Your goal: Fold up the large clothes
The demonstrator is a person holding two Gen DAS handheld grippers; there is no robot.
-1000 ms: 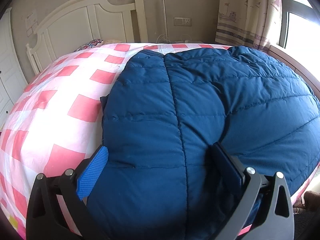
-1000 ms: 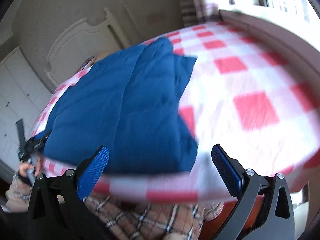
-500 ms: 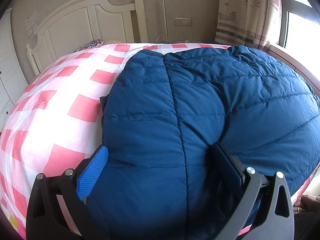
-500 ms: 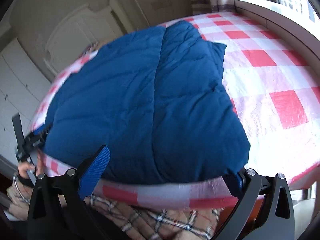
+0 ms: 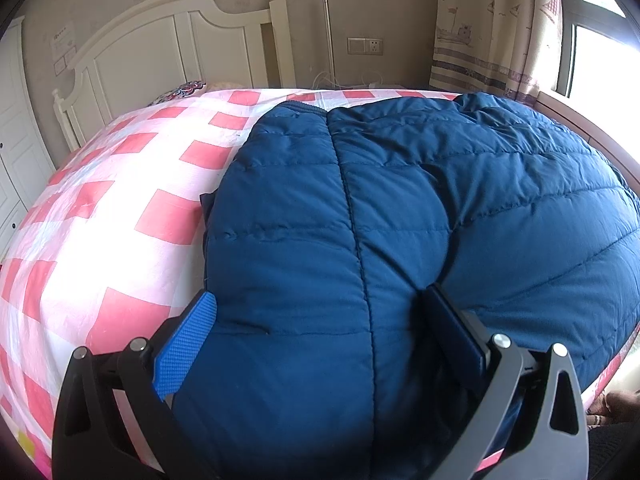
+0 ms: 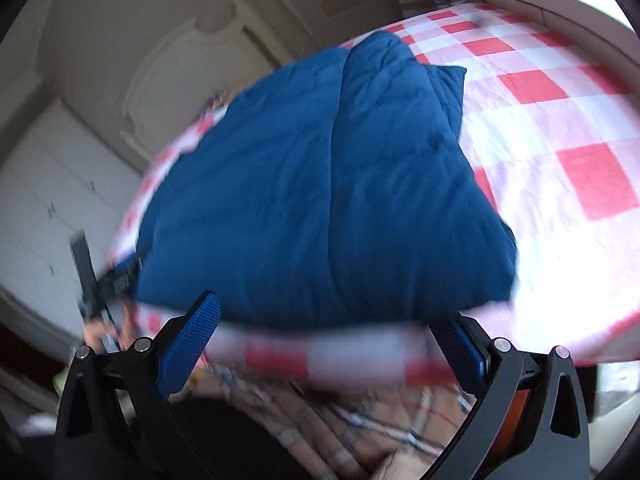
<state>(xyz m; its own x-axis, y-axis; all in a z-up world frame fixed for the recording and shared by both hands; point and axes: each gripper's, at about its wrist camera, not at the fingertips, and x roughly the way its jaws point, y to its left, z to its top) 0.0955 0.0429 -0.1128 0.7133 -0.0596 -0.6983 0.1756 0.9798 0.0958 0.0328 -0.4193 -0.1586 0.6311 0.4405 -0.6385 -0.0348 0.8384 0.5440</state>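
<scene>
Since the earlier frame the right gripper [image 6: 320, 344] has swung, leaving its view motion-blurred; the left gripper [image 5: 320, 328] has not shifted. The blue quilted jacket [image 5: 400, 220] lies flat on the checked bedspread [image 5: 120, 208], its near hem at the bed's front edge. Left gripper: jaws spread wide, straddling the jacket's near corner. Right gripper: jaws spread, empty, before the bed edge. Bare bedspread lies on both sides of the jacket. White headboard [image 5: 160, 52] and curtain [image 5: 488, 28] stand behind.
</scene>
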